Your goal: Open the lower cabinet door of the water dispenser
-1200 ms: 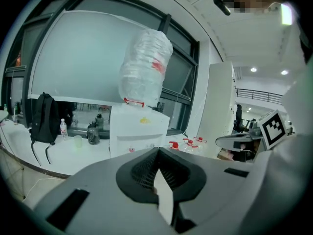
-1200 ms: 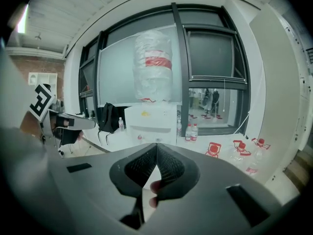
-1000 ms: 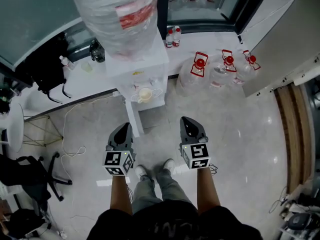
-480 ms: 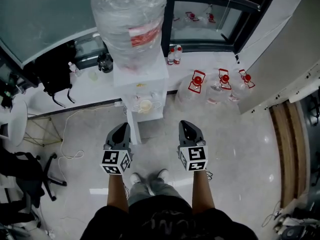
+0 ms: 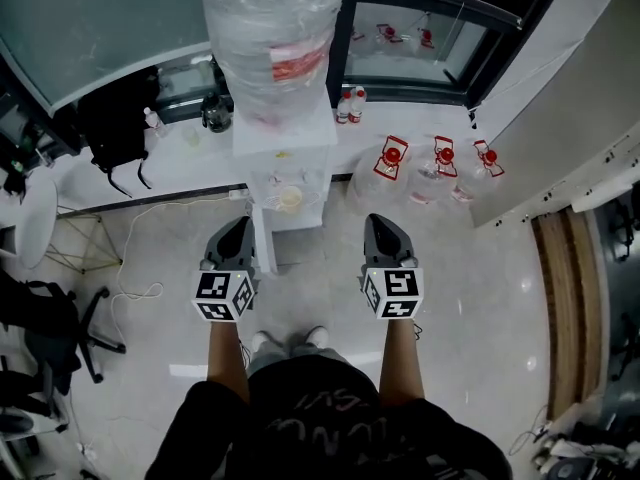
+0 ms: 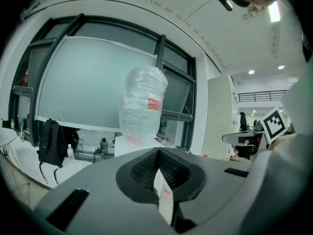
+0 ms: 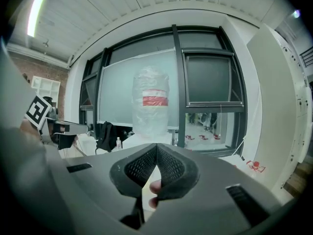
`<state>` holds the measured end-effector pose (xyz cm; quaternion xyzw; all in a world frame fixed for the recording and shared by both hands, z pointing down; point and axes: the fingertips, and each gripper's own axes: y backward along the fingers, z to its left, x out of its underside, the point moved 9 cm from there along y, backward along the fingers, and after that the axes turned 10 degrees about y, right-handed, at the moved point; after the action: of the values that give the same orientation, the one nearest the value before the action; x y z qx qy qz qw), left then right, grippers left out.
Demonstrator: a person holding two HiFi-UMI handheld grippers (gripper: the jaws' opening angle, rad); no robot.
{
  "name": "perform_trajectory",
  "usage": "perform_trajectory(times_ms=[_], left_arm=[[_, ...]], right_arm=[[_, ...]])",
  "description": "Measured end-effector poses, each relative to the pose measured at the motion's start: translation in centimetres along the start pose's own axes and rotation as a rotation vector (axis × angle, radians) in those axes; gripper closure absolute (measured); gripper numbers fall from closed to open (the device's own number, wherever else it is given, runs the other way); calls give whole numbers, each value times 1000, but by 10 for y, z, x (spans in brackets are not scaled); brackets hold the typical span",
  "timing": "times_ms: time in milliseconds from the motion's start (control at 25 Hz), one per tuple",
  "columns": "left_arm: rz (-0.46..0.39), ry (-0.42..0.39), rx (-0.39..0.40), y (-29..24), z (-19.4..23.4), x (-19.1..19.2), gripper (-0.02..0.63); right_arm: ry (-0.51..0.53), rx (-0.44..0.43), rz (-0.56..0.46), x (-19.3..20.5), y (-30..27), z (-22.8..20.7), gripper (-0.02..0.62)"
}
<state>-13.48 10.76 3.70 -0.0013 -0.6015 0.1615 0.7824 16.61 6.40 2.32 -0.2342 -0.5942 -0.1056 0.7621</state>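
Observation:
The white water dispenser [image 5: 288, 163] stands against a low ledge, with a big plastic-wrapped bottle [image 5: 275, 38] on top. From above, its lower front shows only as a narrow white strip [image 5: 264, 243] under the taps, and the door's state is hidden. My left gripper [image 5: 238, 226] hovers just left of the dispenser's front, and my right gripper [image 5: 380, 223] is off to its right. Both are shut and hold nothing. In the left gripper view the bottle [image 6: 142, 104] rises beyond the closed left gripper [image 6: 158, 152]. The right gripper view has the bottle [image 7: 151, 106] over the closed right gripper [image 7: 156, 147].
Three clear water jugs [image 5: 438, 168] with red caps sit on the floor right of the dispenser. A black bag [image 5: 115, 118] lies on the ledge at left, above a loose cable [image 5: 140, 268]. An office chair [image 5: 50, 328] is at far left. Two small bottles [image 5: 350, 103] stand by the window.
Both grippers have risen towards the head camera and look larger. The dispenser and jugs have slid down and closer in the head view.

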Motion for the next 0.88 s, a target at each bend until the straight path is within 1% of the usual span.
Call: perform_trajectory(times_ms=[400, 880], left_arm=[[-48, -75, 33, 6, -12, -28, 595], [-65, -112, 65, 7, -20, -47, 597]], right_arm=[[43, -3, -57, -28, 8, 0, 583], [73, -15, -92, -46, 5, 1, 583]])
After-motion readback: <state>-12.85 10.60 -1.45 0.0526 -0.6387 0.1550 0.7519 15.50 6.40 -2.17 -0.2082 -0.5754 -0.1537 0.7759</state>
